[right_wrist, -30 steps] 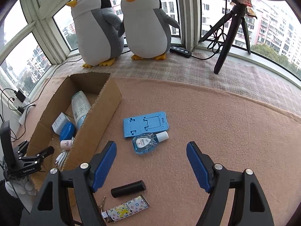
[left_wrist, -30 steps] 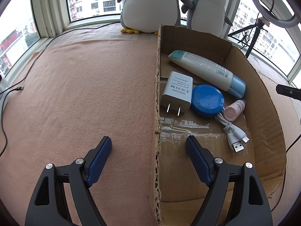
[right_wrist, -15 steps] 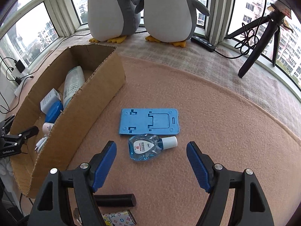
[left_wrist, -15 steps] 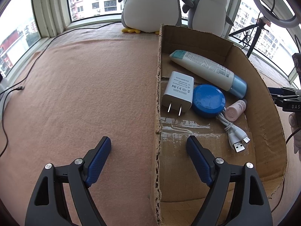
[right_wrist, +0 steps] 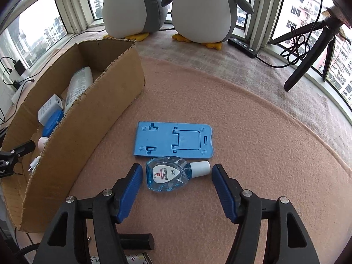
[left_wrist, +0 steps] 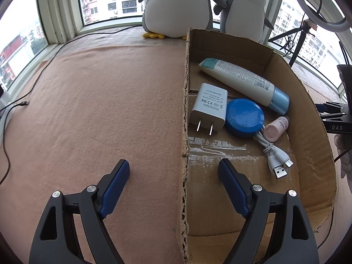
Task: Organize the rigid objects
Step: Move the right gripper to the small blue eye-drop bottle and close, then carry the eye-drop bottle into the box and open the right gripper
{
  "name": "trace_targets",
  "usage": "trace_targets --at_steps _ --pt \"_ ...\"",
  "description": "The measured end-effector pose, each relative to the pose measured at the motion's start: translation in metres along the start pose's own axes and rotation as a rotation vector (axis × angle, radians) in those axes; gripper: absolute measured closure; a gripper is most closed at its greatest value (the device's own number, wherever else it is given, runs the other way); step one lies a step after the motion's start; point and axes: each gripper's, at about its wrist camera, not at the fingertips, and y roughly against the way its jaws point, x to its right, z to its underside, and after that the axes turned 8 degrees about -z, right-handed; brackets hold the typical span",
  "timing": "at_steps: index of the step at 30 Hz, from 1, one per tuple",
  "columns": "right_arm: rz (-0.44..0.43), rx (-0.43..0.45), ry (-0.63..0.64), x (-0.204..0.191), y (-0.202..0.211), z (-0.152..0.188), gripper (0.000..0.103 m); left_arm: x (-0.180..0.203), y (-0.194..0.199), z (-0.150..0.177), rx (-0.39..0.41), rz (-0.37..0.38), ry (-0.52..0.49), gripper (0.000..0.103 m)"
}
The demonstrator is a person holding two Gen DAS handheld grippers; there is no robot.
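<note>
A small clear blue bottle (right_wrist: 168,175) with a white cap lies on the pink felt, between the fingers of my open right gripper (right_wrist: 175,169), untouched. Just beyond it lies a flat blue phone stand (right_wrist: 173,140). The cardboard box (right_wrist: 88,118) stands to the left. In the left wrist view my open left gripper (left_wrist: 173,165) straddles the box's left wall (left_wrist: 184,132), empty. Inside the box lie a white tube (left_wrist: 242,81), a white charger (left_wrist: 209,107), a blue round tin (left_wrist: 244,116), a small pink bottle (left_wrist: 276,128) and a white USB cable (left_wrist: 277,160).
Two plush penguins (right_wrist: 167,4) sit at the window ledge behind the box. A black tripod (right_wrist: 312,50) and a power strip (right_wrist: 242,45) stand at the back right. A black cylinder (right_wrist: 136,241) and a patterned lighter (right_wrist: 132,258) lie under my right gripper. A black cable (left_wrist: 13,107) runs along the left.
My right gripper has moved forward and down toward the blue bottle, which now lies between its fingers. The left gripper has stayed over the box wall.
</note>
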Motion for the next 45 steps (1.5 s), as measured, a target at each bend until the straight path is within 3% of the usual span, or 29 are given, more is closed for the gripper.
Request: trace_targets --at_steps 9,16,23,28,37,45 --pt "0.032 0.005 -0.026 -0.004 0.005 0.007 0.050 0.001 0.000 -0.001 0.004 0.001 -0.001 0.018" --pt "0.024 0.088 -0.098 -0.014 0.039 0.017 0.050 0.002 0.001 -0.002 0.008 -0.001 -0.007 0.019" --pt "-0.022 0.198 -0.069 -0.062 0.085 0.015 0.050 0.001 0.001 -0.001 0.016 -0.004 -0.011 0.019" --pt "-0.075 0.231 -0.003 -0.105 0.094 0.007 0.050 0.002 0.002 -0.001 0.019 -0.007 -0.016 0.019" --pt "-0.105 0.191 0.099 -0.153 0.075 0.010 0.050 0.005 0.002 -0.001 0.025 -0.012 -0.023 0.019" --pt "-0.119 0.148 0.137 -0.166 0.063 0.018 0.050 0.005 0.002 -0.001 0.026 -0.013 -0.025 0.019"
